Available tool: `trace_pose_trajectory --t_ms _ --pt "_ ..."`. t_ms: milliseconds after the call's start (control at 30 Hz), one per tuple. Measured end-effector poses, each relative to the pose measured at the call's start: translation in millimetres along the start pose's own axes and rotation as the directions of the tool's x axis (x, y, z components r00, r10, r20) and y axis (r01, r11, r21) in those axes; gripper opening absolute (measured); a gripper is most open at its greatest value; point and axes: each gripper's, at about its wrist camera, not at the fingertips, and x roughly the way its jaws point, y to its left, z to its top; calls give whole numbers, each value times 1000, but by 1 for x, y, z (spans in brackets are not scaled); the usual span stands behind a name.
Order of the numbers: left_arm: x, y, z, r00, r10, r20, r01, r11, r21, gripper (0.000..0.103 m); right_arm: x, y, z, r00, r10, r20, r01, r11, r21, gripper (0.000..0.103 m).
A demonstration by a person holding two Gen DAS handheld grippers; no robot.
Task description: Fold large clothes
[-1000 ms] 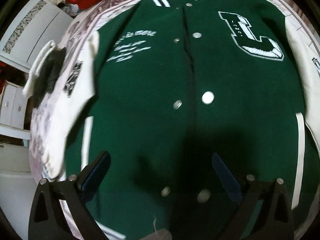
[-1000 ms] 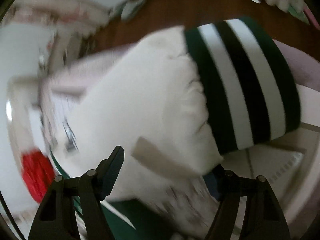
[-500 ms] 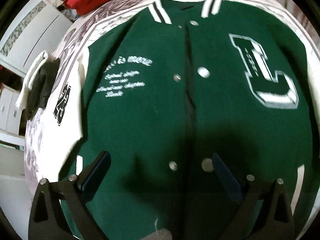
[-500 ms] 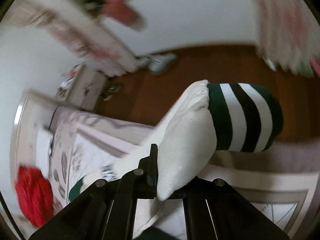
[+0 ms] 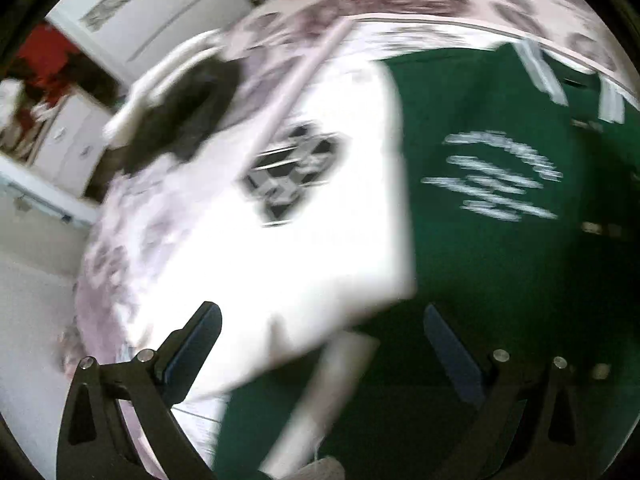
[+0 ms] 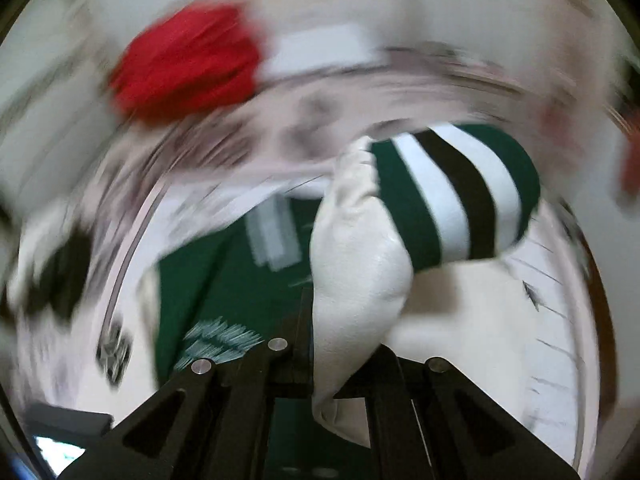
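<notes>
Already your right gripper is clamped on the varsity jacket's limp white sleeve near its striped cuff; the jacket lies heavy on the bed, left gripper empty, spread wide.

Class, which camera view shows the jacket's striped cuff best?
The right wrist view: the striped cuff sits sharp and central, its white sleeve pinched in the right claw. The left wrist view shows no cuff.

Patterned bed (blurred) bears green jacket.
</notes>
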Motion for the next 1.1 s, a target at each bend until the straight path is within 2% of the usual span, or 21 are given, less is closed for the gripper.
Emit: trace_pose_trajectory --t_ms 100,167,233,300,367,433,467,500,567,600,667,733,767,800,833,867,900,933,1000,1033,1100 --pt "29 41 -6 996 50 -75 -54 997 -61 103 56 114 -34 994 48 -101 -75 957 -281 4" --pt "51 59 -15 987 50 -155 -63 995 -78 103 92 153 -64 970 69 -233 -148 929 -339 4" --pt "61 76 -23 983 37 -181 -57 993 -106 103 116 155 -81 935 96 -341 -203 933 -295 8" --pt "61 88 -28 982 21 -186 -44 992 -122 103 120 139 -83 890 186 -417 -282 942 -183 23" --pt "57 88 -32 981 10 -195 -36 991 -129 103 105 104 -81 850 310 -426 -351 936 -20 47" --pt "50 93 -33 979 -12 -203 -18 989 -148 103 72 50 -86 849 384 -363 -360 923 135 62" --pt "45 93 -33 979 -24 -201 -7 988 -152 103 56 23 -92 862 385 -331 -338 921 192 66" --pt "40 86 -30 979 -32 -200 1 988 -153 103 39 -13 -102 888 341 -309 -275 931 239 67" --pt "26 75 -25 983 -64 -174 39 989 -145 103 18 -69 -122 927 171 -334 -88 965 248 67" --pt "19 67 -23 984 -72 -163 50 989 -137 103 14 -93 -132 927 71 -368 13 975 221 67" --pt "13 49 -20 988 -76 -132 63 993 -99 103 20 -135 -155 891 -108 -441 195 968 157 67" --pt "14 32 -17 989 -80 -125 73 995 -63 103 39 -163 -172 857 -138 -497 229 965 127 67" --pt "15 28 -17 989 -82 -125 76 995 -58 103 53 -171 -181 840 -155 -519 224 972 72 62" --pt "16 23 -17 989 -83 -123 77 995 -55 103 61 -172 -185 837 -181 -517 225 974 23 53" --pt "18 17 -17 991 -79 -112 74 996 -47 103 65 -176 -188 843 -220 -491 246 969 -10 36" --pt "20 13 -18 992 -68 -110 64 997 -35 103 64 -189 -190 866 -211 -454 270 960 69 32" --pt "20 11 -19 992 -61 -113 58 998 -30 103 61 -204 -192 880 -179 -441 285 940 186 32" --pt "22 9 -22 991 -62 -122 58 998 -35 103 56 -227 -198 886 -164 -433 326 885 332 32" --pt "25 11 -27 985 -76 -153 68 996 -61 103 43 -260 -213 879 -202 -433 415 770 484 32" --pt "29 16 -31 978 -99 -185 84 993 -85 103 40 -273 -225 877 -167 -451 419 726 545 32" --pt "32 29 -39 963 -141 -228 112 984 -136 103 34 -281 -246 862 -61 -504 400 692 601 33"
